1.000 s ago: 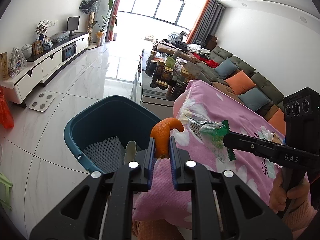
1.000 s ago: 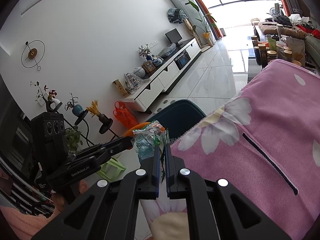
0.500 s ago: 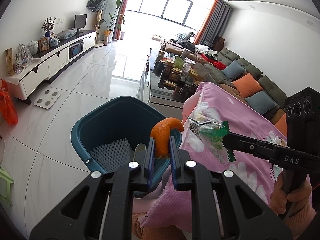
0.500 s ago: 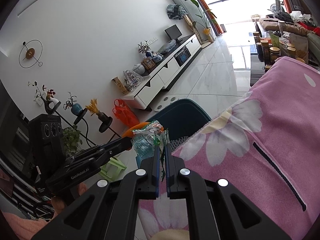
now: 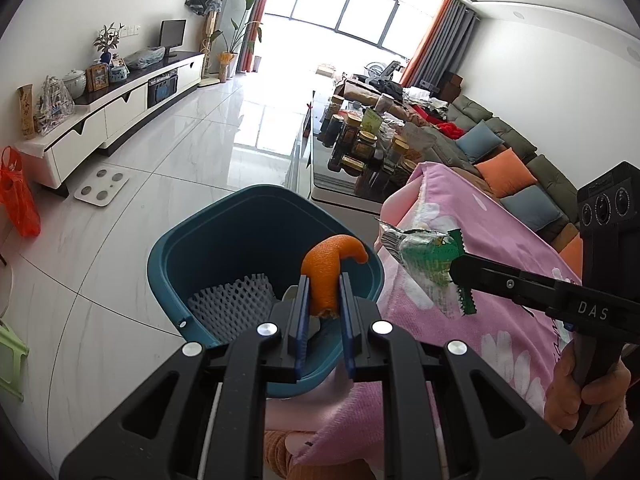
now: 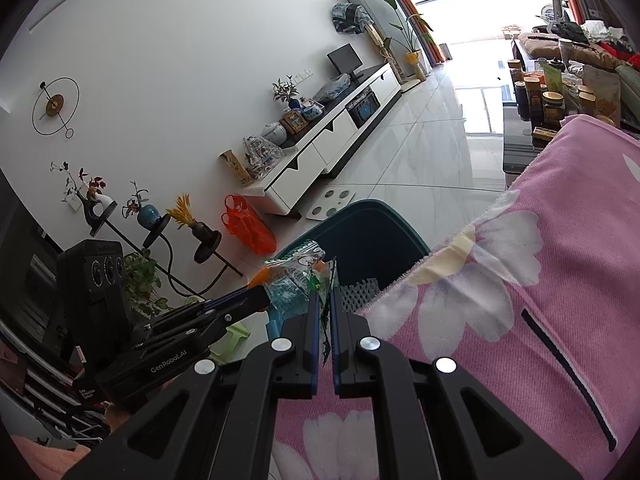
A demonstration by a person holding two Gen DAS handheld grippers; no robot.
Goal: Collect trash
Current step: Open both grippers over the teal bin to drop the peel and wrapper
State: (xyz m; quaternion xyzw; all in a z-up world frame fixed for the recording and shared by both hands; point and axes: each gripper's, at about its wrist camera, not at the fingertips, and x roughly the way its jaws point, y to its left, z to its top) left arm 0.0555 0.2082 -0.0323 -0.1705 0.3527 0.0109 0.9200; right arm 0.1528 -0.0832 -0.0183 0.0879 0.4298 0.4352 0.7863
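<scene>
My left gripper (image 5: 323, 280) is shut on a curled orange peel (image 5: 329, 268) and holds it over the near rim of a teal bin (image 5: 192, 240) on the floor. White foam netting (image 5: 232, 300) lies inside the bin. My right gripper (image 6: 325, 280) is shut on a crumpled clear and green snack wrapper (image 6: 298, 280), held above the edge of the pink flowered blanket (image 6: 560, 280), right of the bin (image 6: 372, 236). The wrapper (image 5: 428, 264) also shows in the left wrist view, with the right gripper (image 5: 456, 270) beside the bin's right rim.
A glass coffee table (image 5: 340, 184) crowded with jars stands behind the bin. A sofa with cushions (image 5: 500, 160) runs along the right. A white TV cabinet (image 5: 100, 120), a scale (image 5: 102, 188) and an orange bag (image 5: 18, 196) are on the left.
Both grippers have moved left toward the bin with their loads; the peel now hangs over the bin's rim instead of over the blanket.
</scene>
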